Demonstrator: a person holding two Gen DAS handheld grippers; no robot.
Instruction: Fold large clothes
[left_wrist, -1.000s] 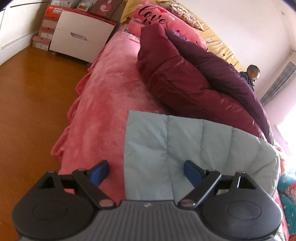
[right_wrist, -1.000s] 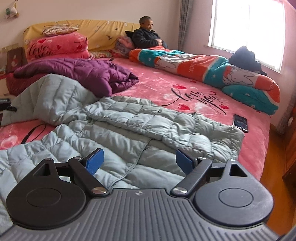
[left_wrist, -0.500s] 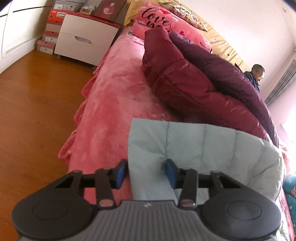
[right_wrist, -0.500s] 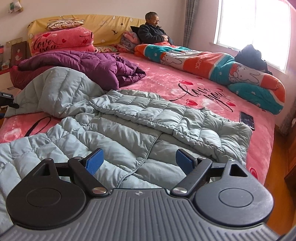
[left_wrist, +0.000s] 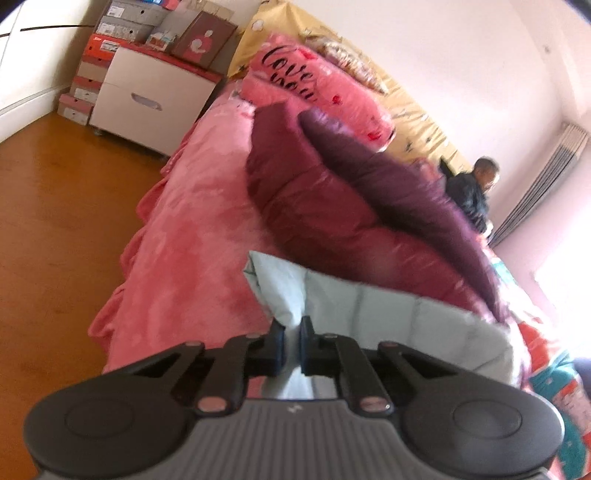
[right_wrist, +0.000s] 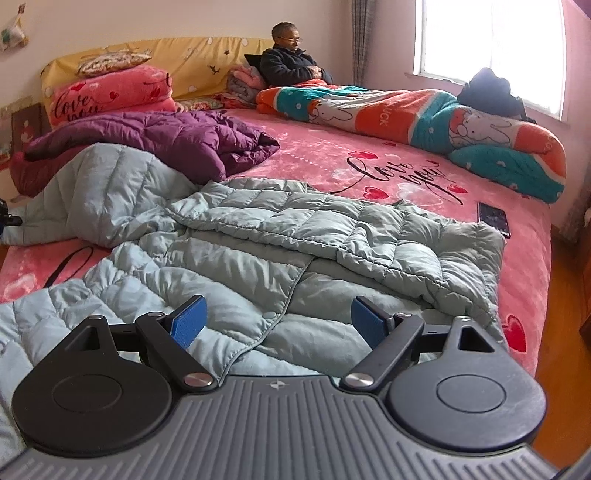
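The left claw (left_wrist: 291, 341) is clamped on the sleeve edge of the pale green quilted down jacket (right_wrist: 295, 251) spread on the pink fleece bed (right_wrist: 369, 162), the right claw (right_wrist: 279, 319) hovers apart above it, so the sleeve fold begins, calling for carrying the sleeve inward.

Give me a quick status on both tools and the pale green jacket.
Left tool shut on the pale green down jacket, pinching its edge. Right tool open above the jacket. Purple down jacket lies bunched against it; phone beside its far corner.
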